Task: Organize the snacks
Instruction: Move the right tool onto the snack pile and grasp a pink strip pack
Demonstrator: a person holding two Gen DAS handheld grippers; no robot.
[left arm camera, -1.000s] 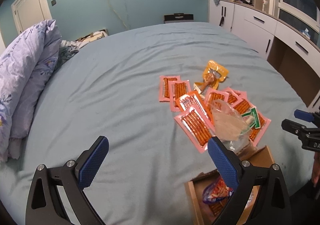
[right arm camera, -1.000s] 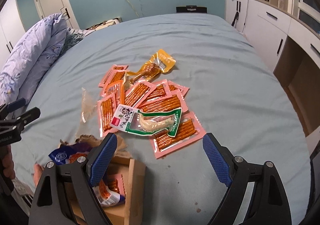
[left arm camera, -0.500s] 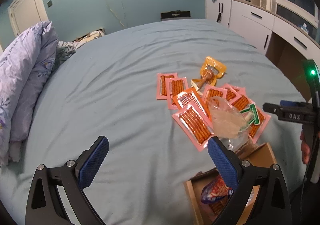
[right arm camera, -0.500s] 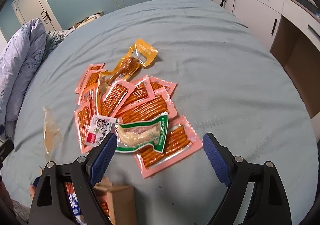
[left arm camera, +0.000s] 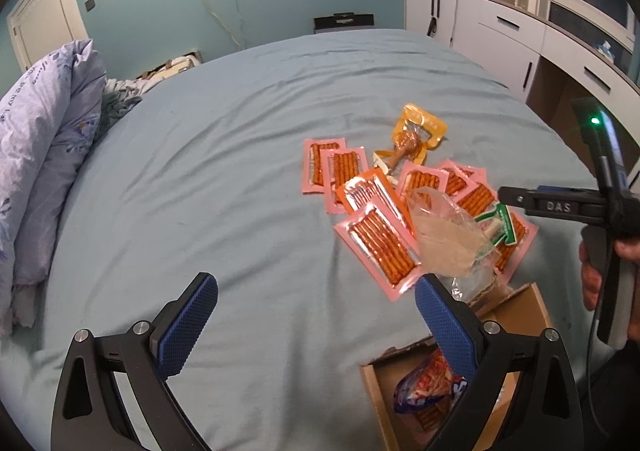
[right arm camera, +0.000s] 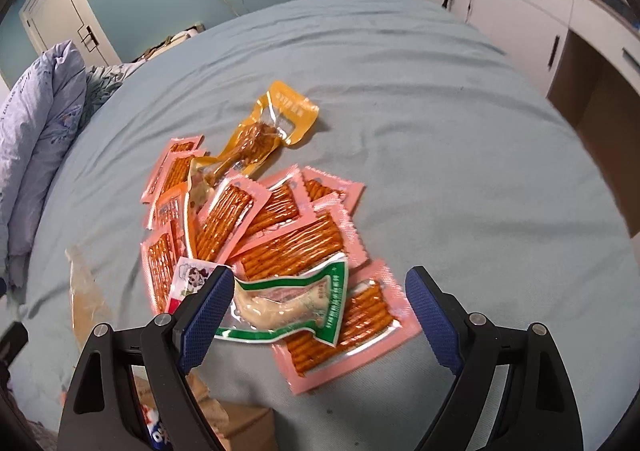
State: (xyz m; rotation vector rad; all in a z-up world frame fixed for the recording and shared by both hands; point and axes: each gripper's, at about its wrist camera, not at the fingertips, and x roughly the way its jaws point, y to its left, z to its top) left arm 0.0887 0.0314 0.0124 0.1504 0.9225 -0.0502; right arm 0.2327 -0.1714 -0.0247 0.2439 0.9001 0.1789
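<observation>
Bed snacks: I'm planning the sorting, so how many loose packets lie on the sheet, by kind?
Pink plastic packets of orange sticks: 8
Orange plastic packet of sticks: 1
Yellow drumstick pouch: 1
Green-edged clear pouch of pale meat: 1
Total: 11, though overlaps may hide more.

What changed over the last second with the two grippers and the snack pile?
The right gripper moved forward and down over the green-edged packet, jaws open, nothing grasped. The left gripper stayed open and nearly still. Pink packets, yellow drumstick packet and cardboard box stayed put.
</observation>
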